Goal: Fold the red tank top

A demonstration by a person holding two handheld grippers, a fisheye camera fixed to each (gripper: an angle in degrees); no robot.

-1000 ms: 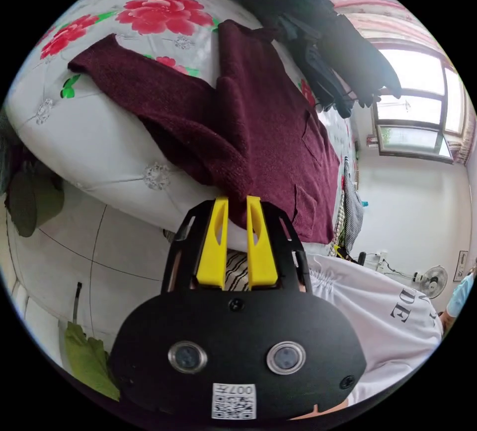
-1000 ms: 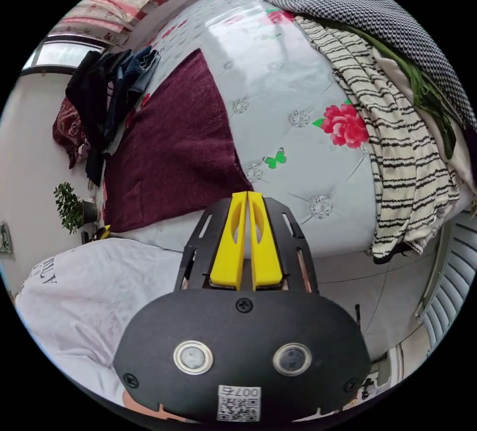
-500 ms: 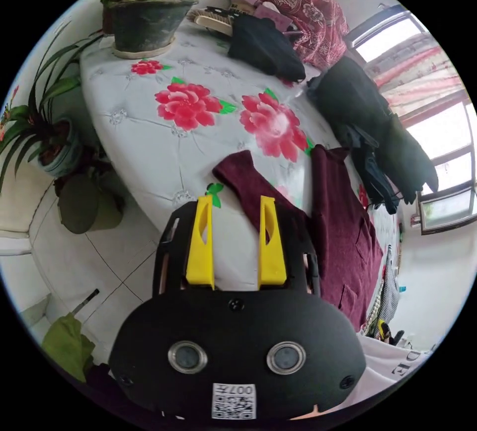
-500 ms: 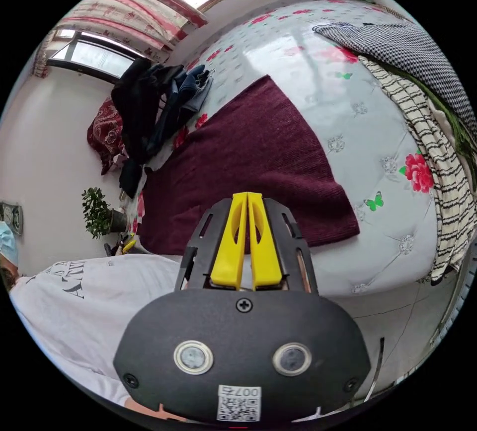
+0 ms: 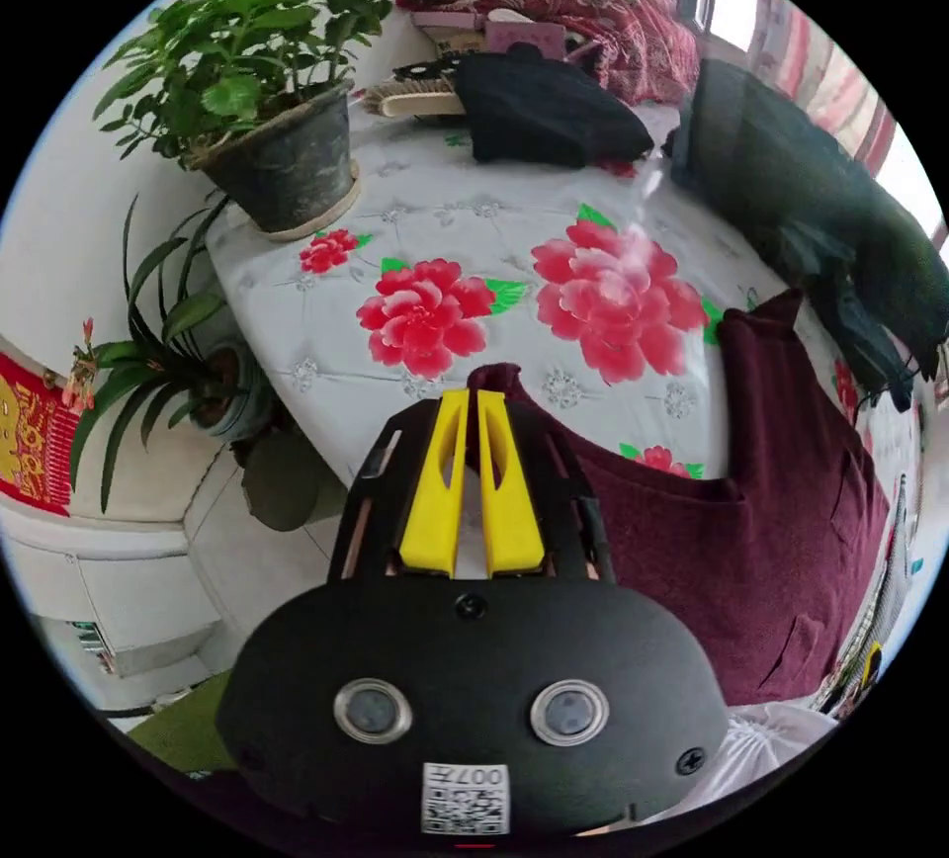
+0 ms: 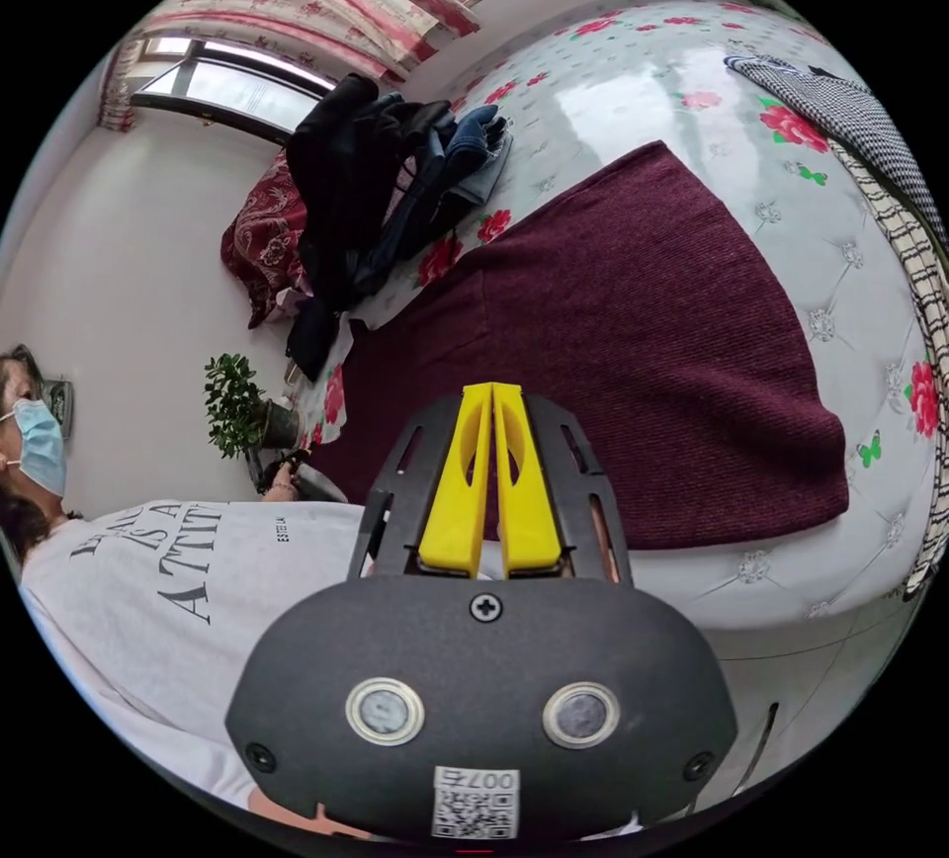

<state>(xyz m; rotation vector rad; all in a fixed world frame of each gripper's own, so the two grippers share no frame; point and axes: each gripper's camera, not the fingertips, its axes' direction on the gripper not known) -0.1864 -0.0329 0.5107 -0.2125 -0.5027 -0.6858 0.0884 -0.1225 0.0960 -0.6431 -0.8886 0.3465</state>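
Observation:
The dark red knitted tank top (image 5: 781,502) lies flat on the white flower-printed cover (image 5: 326,344), pockets up. One shoulder strap (image 5: 499,374) reaches toward my left gripper (image 5: 472,395), whose yellow jaws are closed on the strap's end. In the right gripper view the tank top (image 6: 633,334) spreads wide across the cover (image 6: 643,77). My right gripper (image 6: 491,388) hovers over its near edge, jaws pressed together with nothing between them.
A potted plant (image 5: 287,166) and a black garment (image 5: 554,112) sit at the cover's far end. Dark clothes (image 6: 366,166) are heaped beside the tank top. Striped and checked garments (image 6: 914,235) hang at the other end. A person in a white shirt (image 6: 168,591) stands close.
My left gripper went from nearly closed to open, travelled to the shoulder strap and closed on its end. The right gripper stayed shut while its view swung over the tank top's body.

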